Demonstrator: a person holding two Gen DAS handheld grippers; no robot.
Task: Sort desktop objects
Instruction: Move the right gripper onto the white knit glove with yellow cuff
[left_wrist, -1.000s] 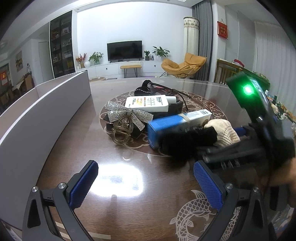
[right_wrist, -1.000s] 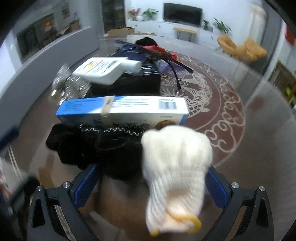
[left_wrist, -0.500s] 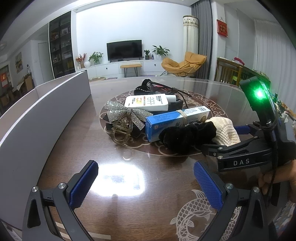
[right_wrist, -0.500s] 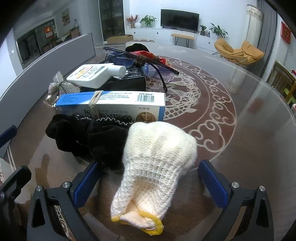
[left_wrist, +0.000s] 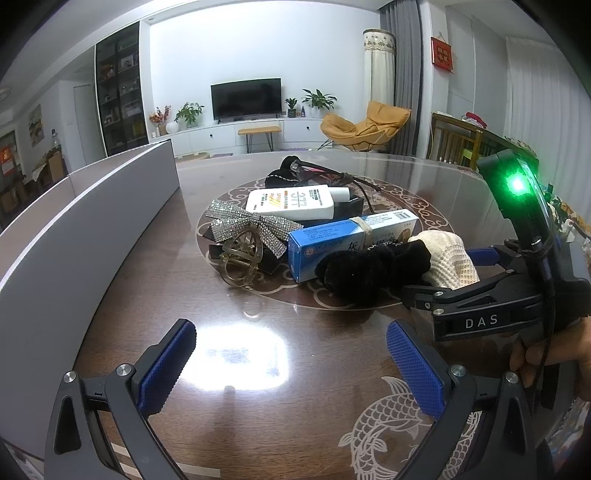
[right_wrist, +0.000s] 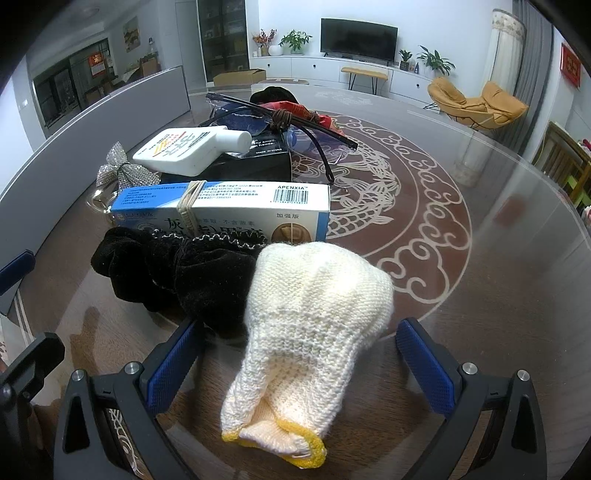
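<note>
A pile of objects lies on the glass-topped brown table (left_wrist: 155, 295). A cream knit glove (right_wrist: 314, 317) with a yellow cuff lies between the open fingers of my right gripper (right_wrist: 299, 362); it also shows in the left wrist view (left_wrist: 447, 254). Beside it lie a black velvet scrunchie (right_wrist: 173, 273) (left_wrist: 369, 266), a blue and white box (right_wrist: 229, 206) (left_wrist: 343, 236), a white bottle (left_wrist: 295, 201), a rhinestone bow (left_wrist: 247, 225) and a clear hair claw (left_wrist: 240, 262). My left gripper (left_wrist: 291, 369) is open and empty over bare table.
A grey panel (left_wrist: 74, 243) runs along the table's left side. Safety glasses (right_wrist: 280, 122) rest on a black box (right_wrist: 258, 162) at the back of the pile. The right gripper's body (left_wrist: 517, 295) fills the right of the left wrist view.
The right gripper has drawn back toward me and lowered, and the glove and scrunchie now rest still on the table. The left gripper has not moved.
</note>
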